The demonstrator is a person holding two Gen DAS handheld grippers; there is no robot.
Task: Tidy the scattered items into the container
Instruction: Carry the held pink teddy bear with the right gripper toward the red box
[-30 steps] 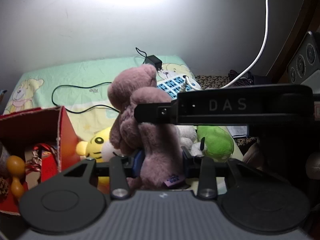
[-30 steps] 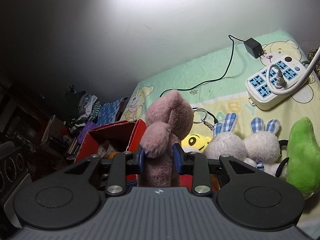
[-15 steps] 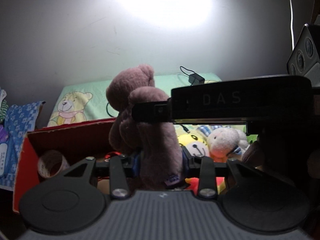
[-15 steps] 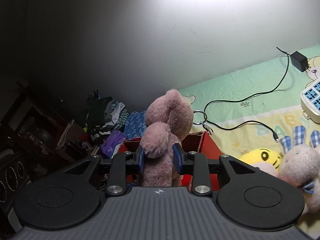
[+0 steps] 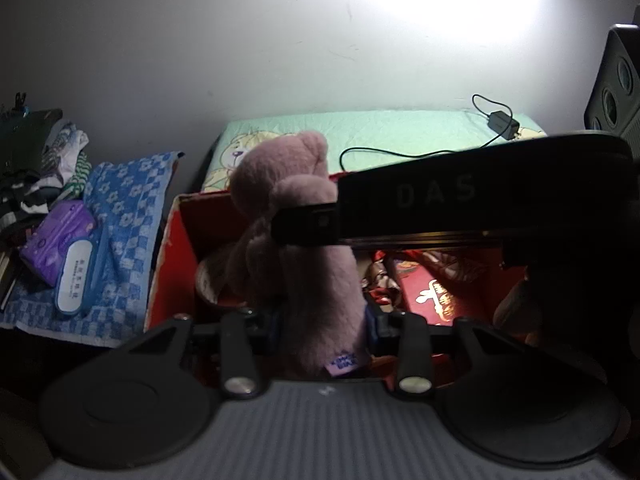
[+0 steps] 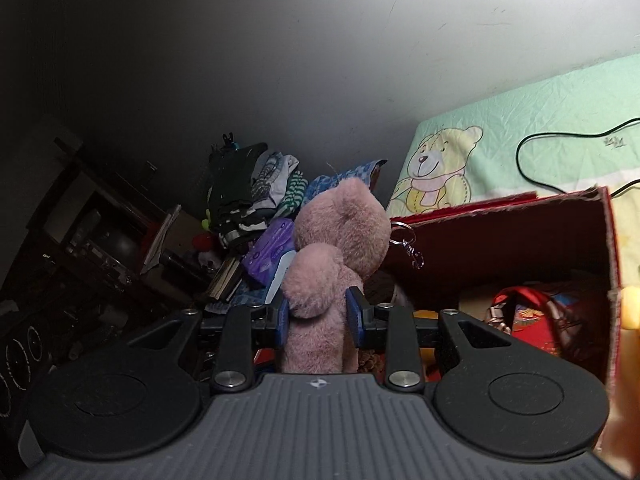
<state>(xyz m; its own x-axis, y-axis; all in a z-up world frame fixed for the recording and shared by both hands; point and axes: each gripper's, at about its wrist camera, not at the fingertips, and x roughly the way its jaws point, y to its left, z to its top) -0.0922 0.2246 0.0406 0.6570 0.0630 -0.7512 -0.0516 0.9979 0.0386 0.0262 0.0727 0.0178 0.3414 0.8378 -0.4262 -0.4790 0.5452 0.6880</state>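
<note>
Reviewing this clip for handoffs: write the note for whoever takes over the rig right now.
Left gripper: jaws shut on the bear, low on its body.
Right gripper: jaws shut on the same bear, higher up.
Bear is over the open red box, not yet released.
Box already holds red packets and a ribbon.
Left: lower the bear in, open both jaws, then fetch any toys remaining on the bed; none show here.

wall (image 5: 200,40): grey, glare patch | shelf (image 6: 80,232): dark, cluttered

A bed (image 5: 380,136) in a green teddy-print sheet carries a black cable (image 5: 404,154) — and a red box (image 5: 168,248).
</note>
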